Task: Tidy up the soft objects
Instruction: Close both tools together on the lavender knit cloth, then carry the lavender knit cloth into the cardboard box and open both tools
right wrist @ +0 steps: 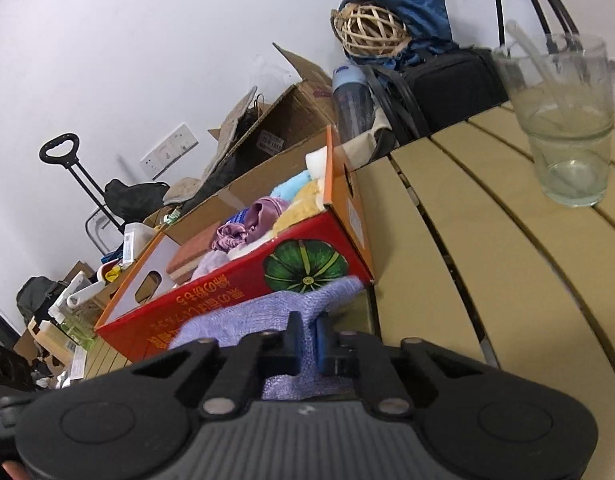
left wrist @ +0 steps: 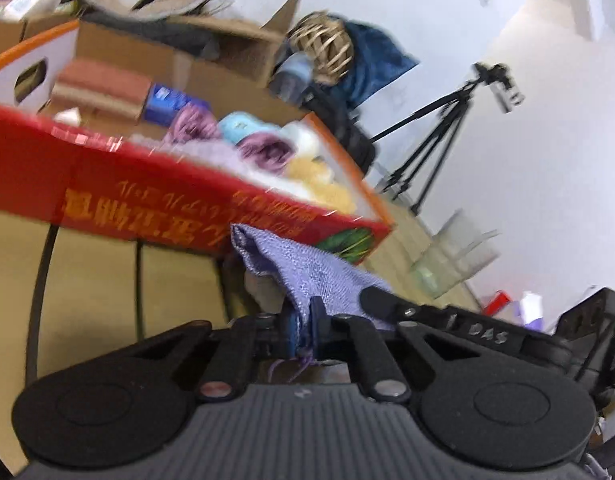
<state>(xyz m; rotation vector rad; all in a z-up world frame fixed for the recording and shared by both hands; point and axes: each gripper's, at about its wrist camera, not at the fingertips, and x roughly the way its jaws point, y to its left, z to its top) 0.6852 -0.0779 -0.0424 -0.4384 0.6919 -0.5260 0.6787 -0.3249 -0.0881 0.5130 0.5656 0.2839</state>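
Observation:
A lavender knitted cloth (left wrist: 303, 268) is held by both grippers just in front of a red cardboard box (left wrist: 155, 200). My left gripper (left wrist: 305, 320) is shut on one part of it. My right gripper (right wrist: 307, 340) is shut on another part of the cloth (right wrist: 267, 312). The red box (right wrist: 247, 280), with a green pumpkin picture, holds several soft items: purple, blue, yellow and white pieces (right wrist: 267, 212). The other gripper's black body (left wrist: 447, 320) shows at the right of the left wrist view.
The box stands on a yellow slatted table (right wrist: 487, 260). A clear glass (right wrist: 563, 128) stands at the table's right. Brown cartons (right wrist: 275, 128), a wicker ball (right wrist: 371, 28), a water bottle (right wrist: 353, 100) and a black bag (right wrist: 447, 80) lie behind. A tripod (left wrist: 439, 136) stands by the wall.

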